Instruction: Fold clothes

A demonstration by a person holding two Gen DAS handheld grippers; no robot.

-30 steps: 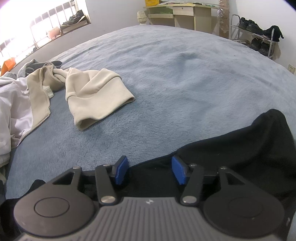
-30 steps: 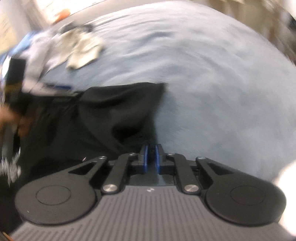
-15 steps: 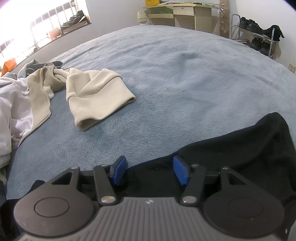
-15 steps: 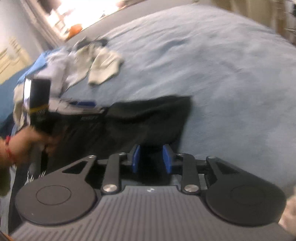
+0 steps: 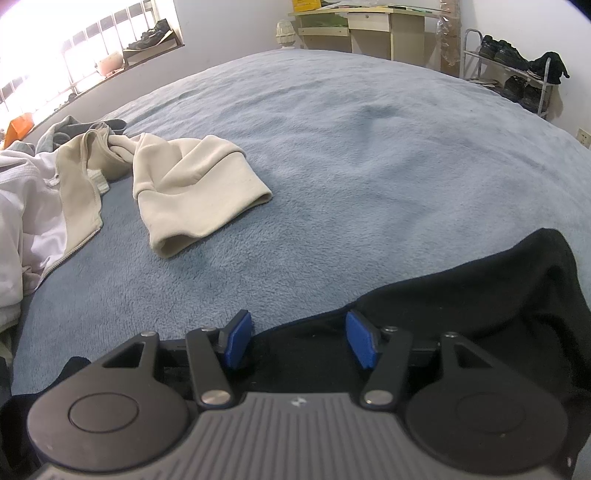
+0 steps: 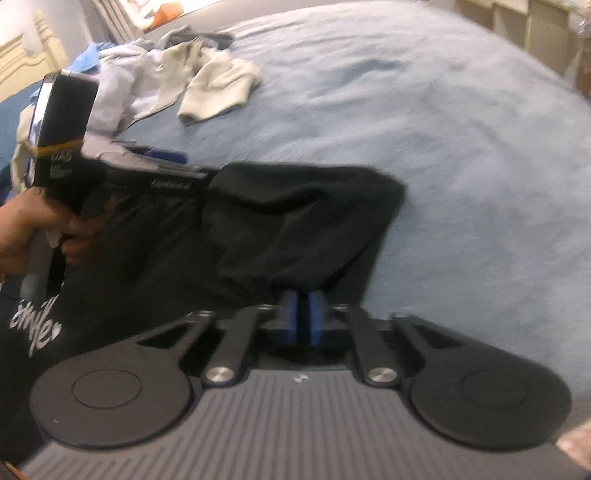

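A black garment (image 6: 295,221) lies on the blue-grey blanket (image 6: 461,147), with white lettering near its left end. My right gripper (image 6: 303,317) is shut, its blue pads pinched on the garment's near edge, and folds run toward them. A person's hand (image 6: 33,229) holds my left gripper (image 6: 166,157) at the garment's far left edge. In the left wrist view, my left gripper (image 5: 299,341) stands open. The black garment (image 5: 480,295) lies under and between its blue pads (image 5: 238,343), which do not press on it.
A cream garment (image 5: 195,184) and a white zipped garment (image 5: 22,206) lie in a pile at the left of the bed. Beyond the blanket (image 5: 369,147) stand a desk (image 5: 369,26) and a shoe rack (image 5: 517,66).
My right gripper opened over the black garment's edge, then shut on it, shifting and rolling a little. My left gripper has kept still and open.
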